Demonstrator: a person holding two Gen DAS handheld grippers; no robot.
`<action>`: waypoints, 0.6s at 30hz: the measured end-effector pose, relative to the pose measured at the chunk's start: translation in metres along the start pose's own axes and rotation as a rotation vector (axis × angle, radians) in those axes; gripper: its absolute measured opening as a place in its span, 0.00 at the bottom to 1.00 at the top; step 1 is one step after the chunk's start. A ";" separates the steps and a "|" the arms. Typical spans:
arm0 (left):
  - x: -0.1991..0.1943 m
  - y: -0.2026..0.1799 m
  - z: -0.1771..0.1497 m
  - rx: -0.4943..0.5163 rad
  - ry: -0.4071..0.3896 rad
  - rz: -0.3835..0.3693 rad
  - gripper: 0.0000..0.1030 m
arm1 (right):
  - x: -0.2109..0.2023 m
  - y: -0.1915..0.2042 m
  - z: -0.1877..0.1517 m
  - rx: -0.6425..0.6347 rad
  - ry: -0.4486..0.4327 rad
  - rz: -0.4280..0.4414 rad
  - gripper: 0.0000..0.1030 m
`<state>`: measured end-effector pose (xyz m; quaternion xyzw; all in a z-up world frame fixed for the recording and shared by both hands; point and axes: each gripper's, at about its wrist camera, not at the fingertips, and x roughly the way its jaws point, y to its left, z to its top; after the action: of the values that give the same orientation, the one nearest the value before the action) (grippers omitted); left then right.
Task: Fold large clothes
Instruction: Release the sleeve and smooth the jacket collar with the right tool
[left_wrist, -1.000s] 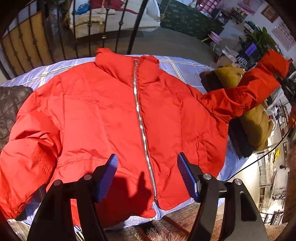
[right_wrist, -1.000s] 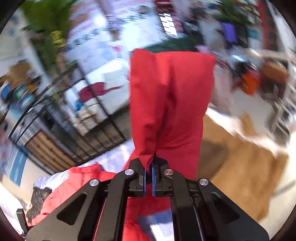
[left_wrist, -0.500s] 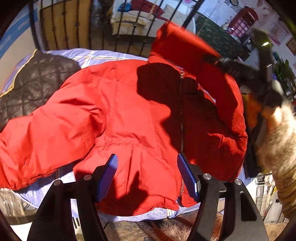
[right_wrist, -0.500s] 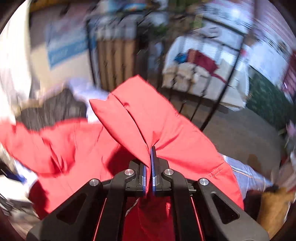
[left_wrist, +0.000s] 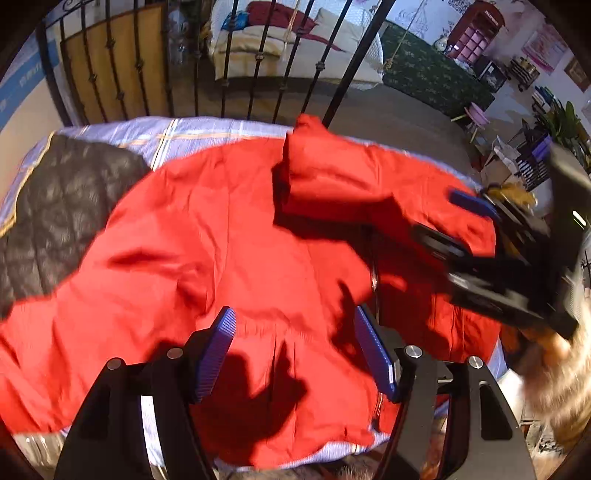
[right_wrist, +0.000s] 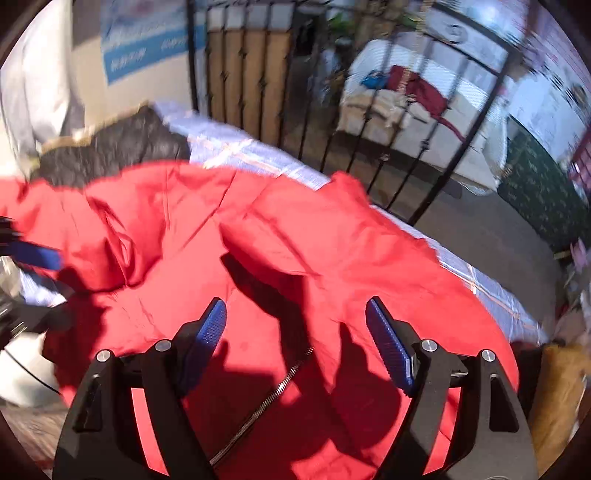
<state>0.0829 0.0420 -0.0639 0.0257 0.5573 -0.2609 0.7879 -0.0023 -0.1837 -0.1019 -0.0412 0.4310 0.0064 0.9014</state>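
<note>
A red puffer jacket (left_wrist: 229, 258) lies spread on a bed with a pale blue checked sheet (left_wrist: 192, 134). Its right sleeve (left_wrist: 343, 173) is folded across the chest. The other sleeve (left_wrist: 44, 332) stretches out to the left. My left gripper (left_wrist: 295, 347) is open and empty above the jacket's hem. My right gripper (right_wrist: 295, 343) is open and empty above the jacket (right_wrist: 332, 243), near its zipper (right_wrist: 269, 398). The right gripper also shows at the right of the left wrist view (left_wrist: 458, 221).
A dark quilted garment (left_wrist: 55, 206) lies at the left of the bed. A black iron railing (left_wrist: 258, 62) stands behind the bed. A mustard-coloured cloth (right_wrist: 557, 398) lies at the right edge of the bed. The floor lies beyond the railing.
My right gripper carried the sleeve across the jacket's front, then opened and let it go. The sleeve now lies folded on the chest. My left gripper stayed open.
</note>
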 end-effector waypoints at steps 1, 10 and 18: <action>0.002 -0.001 0.011 -0.005 -0.014 -0.012 0.63 | -0.010 -0.020 -0.003 0.072 -0.012 -0.002 0.75; 0.062 -0.051 0.094 0.021 -0.026 -0.085 0.64 | -0.028 -0.264 -0.122 0.981 0.011 0.126 0.79; 0.147 -0.079 0.094 0.073 0.153 0.034 0.66 | 0.062 -0.286 -0.219 1.347 0.100 0.434 0.79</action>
<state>0.1645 -0.1136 -0.1393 0.0834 0.6053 -0.2648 0.7460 -0.1201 -0.4881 -0.2678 0.6120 0.3807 -0.0839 0.6881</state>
